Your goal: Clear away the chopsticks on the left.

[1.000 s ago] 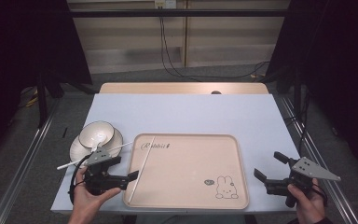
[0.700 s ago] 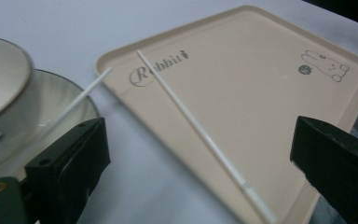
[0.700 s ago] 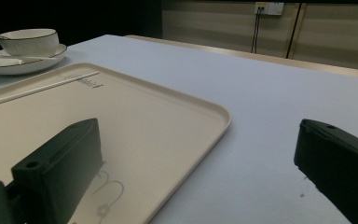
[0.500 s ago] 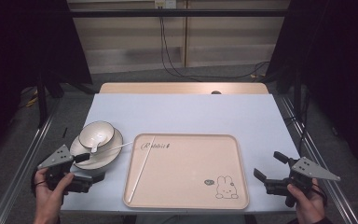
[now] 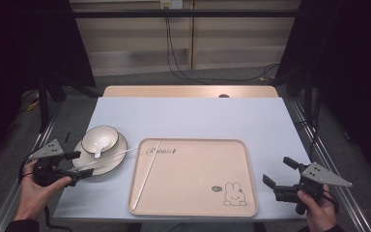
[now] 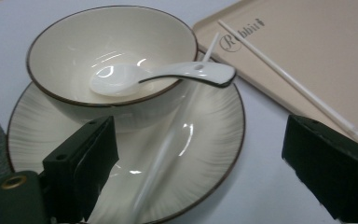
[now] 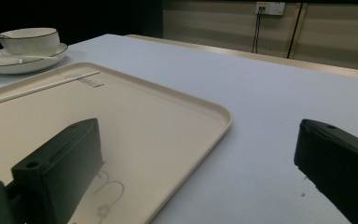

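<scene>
By the plate (image 6: pixel 205 140) we hold the left gripper (image 6: pixel 200 175) wide open around a seemingly untouched chopstick (image 6: pixel 168 144), jaws just narrowing

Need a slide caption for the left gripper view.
Open left tongs facing a spoon in a bowl on a plate.

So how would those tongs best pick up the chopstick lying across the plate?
Probably by the stretch of the chopstick over the plate, near its front rim and clear of the bowl. Coming down from above, the left tongs, open, already straddle it, one jaw on each side.
</scene>
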`<state>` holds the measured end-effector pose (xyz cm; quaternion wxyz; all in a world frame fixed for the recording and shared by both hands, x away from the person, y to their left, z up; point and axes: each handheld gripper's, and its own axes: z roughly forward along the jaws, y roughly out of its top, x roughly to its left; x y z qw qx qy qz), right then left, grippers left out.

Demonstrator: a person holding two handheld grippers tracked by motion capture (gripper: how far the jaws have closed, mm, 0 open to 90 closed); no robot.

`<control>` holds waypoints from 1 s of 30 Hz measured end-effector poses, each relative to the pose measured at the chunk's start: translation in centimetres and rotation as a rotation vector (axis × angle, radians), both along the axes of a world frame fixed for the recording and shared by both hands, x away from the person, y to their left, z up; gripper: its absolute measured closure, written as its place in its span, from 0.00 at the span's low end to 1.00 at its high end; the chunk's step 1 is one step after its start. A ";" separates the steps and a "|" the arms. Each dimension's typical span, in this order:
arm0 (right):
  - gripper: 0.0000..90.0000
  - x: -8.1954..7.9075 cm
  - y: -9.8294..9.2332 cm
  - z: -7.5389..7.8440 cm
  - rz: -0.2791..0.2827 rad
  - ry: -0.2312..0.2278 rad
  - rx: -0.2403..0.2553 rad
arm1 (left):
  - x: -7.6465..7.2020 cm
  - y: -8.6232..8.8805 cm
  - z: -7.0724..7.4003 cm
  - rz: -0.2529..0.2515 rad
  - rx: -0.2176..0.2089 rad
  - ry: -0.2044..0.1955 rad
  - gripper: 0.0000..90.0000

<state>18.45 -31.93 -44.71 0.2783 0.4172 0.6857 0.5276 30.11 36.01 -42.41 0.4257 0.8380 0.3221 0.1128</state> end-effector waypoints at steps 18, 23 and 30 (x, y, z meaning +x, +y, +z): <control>0.00 0.0 0.0 0.0 -0.002 0.009 0.000 | 2.5 -0.1 -1.8 -0.116 0.152 0.051 0.68; 0.00 0.0 0.0 0.0 0.002 0.007 -0.002 | 2.5 -0.3 -2.3 -0.122 0.164 0.055 0.72; 0.00 0.0 0.0 0.0 0.001 0.007 0.000 | 2.7 -0.7 -2.2 -0.144 0.190 0.066 0.84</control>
